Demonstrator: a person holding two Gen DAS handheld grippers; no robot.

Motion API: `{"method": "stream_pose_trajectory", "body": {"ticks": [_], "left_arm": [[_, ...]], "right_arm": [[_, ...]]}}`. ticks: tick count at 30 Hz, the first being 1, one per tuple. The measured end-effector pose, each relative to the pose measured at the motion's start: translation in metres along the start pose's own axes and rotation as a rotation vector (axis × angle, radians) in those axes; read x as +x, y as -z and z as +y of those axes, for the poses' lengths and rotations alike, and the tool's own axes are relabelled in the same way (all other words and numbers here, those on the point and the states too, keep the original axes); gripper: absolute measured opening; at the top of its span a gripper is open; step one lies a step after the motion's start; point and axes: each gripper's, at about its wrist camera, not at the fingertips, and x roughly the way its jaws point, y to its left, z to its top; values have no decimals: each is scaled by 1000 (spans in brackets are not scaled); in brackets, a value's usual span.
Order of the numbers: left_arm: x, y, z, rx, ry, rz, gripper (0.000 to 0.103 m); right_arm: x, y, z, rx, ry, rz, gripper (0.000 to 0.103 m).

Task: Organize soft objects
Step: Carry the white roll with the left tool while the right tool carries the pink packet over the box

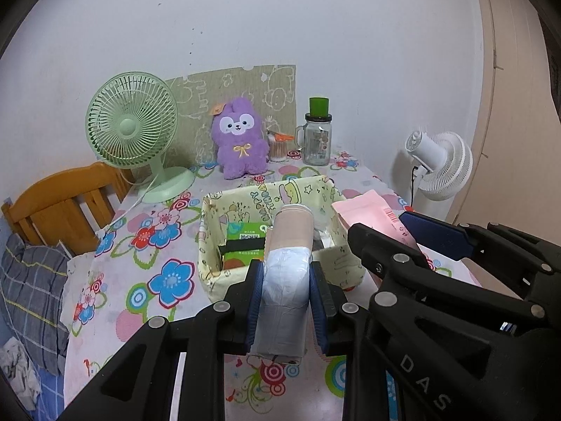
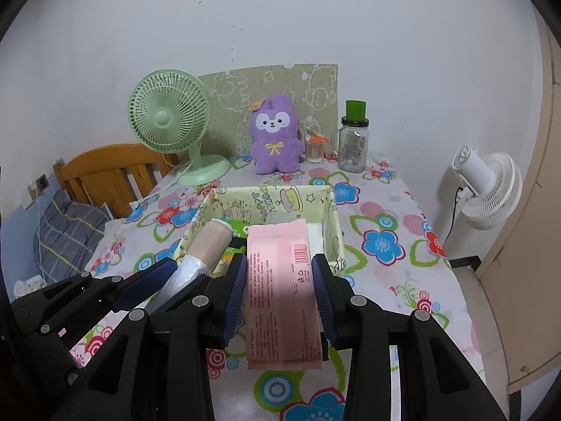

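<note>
Holding a green packet, fabric bin (image 2: 335, 224); left tongs (image 1: 285, 293) pinch roll (image 1: 285, 273); right tongs (image 2: 280, 291) pinch pink pack (image 2: 280, 280)

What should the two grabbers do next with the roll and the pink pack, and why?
Probably carry both forward and lower them into the fabric basket. The left gripper is shut on the roll and the right gripper on the pink pack. Both are held above the flowered tablecloth just short of the basket, which has space inside.
</note>
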Motion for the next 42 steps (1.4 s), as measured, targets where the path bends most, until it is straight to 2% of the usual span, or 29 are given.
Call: {"method": "stream_pose_trajectory", "body": {"ticks": [21, 42], "left_arm": [[27, -34, 9, 3, -21, 1, 26], [70, -60, 21, 2, -5, 23, 26]], "right_arm": [[31, -35, -8, 3, -23, -4, 42], [75, -61, -14, 21, -14, 19, 42]]}}
